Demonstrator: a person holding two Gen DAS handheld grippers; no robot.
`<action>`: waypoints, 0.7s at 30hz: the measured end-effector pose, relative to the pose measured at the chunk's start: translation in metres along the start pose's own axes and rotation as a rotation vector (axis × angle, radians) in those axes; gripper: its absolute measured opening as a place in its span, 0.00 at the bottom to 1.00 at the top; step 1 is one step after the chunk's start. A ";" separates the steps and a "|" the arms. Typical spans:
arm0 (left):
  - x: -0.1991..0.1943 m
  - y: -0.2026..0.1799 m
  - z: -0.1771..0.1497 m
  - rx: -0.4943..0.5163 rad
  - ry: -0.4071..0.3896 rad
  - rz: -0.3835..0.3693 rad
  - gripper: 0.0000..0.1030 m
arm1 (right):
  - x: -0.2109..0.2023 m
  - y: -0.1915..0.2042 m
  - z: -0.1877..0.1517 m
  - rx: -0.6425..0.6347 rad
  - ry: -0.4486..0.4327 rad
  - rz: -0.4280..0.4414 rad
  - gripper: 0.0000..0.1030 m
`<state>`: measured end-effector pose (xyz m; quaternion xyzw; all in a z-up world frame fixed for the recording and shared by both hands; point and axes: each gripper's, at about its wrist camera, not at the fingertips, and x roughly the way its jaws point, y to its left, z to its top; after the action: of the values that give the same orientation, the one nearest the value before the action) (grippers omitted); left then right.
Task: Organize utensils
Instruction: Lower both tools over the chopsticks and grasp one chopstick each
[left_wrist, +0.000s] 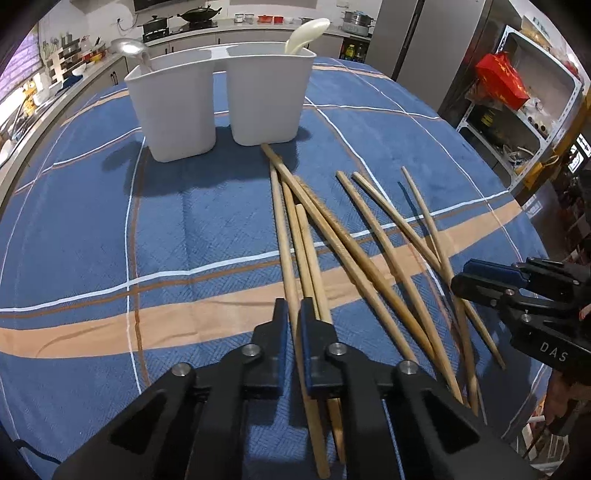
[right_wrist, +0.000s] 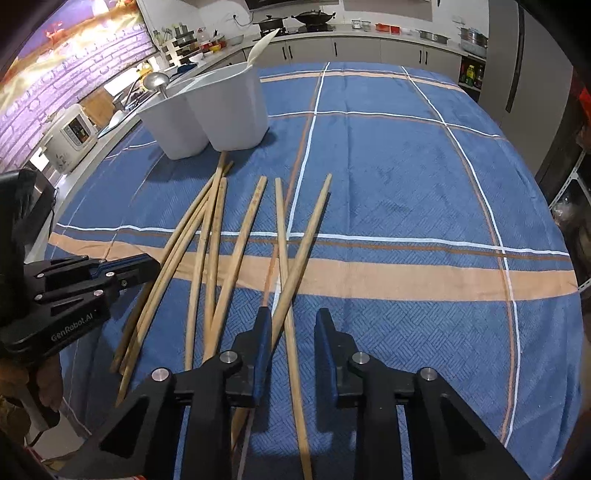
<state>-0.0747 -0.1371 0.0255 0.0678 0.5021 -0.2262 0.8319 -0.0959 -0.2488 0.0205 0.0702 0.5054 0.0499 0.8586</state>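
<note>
Black left gripper (right_wrist: 147, 266) "GenRobot.AI", right gripper (left_wrist: 469, 280) "DAS"

The left gripper (left_wrist: 293, 314) points steeply down at the tablecloth (left_wrist: 110, 221), its two black fingers (left_wrist: 281, 321) drawn almost together and pressing on a single chopstick (left_wrist: 291, 295) between the blue pads. The right gripper (right_wrist: 291, 325) tilts down at the same cloth, to the right of the left one, its jaws partly apart; two crossed chopsticks (right_wrist: 291, 295) lie in the gap, the pads not pressing on them.
</note>
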 end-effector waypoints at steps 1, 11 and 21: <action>0.000 -0.001 0.001 0.001 0.003 0.008 0.05 | 0.001 0.001 0.001 -0.005 0.004 -0.009 0.26; -0.010 0.019 -0.010 -0.132 0.056 0.029 0.04 | -0.002 -0.026 -0.007 0.109 0.027 -0.049 0.07; -0.040 0.061 -0.034 -0.270 0.070 -0.054 0.06 | -0.025 -0.070 -0.031 0.247 0.020 0.017 0.41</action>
<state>-0.0905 -0.0589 0.0363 -0.0502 0.5585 -0.1764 0.8090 -0.1346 -0.3196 0.0153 0.1794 0.5157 -0.0049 0.8378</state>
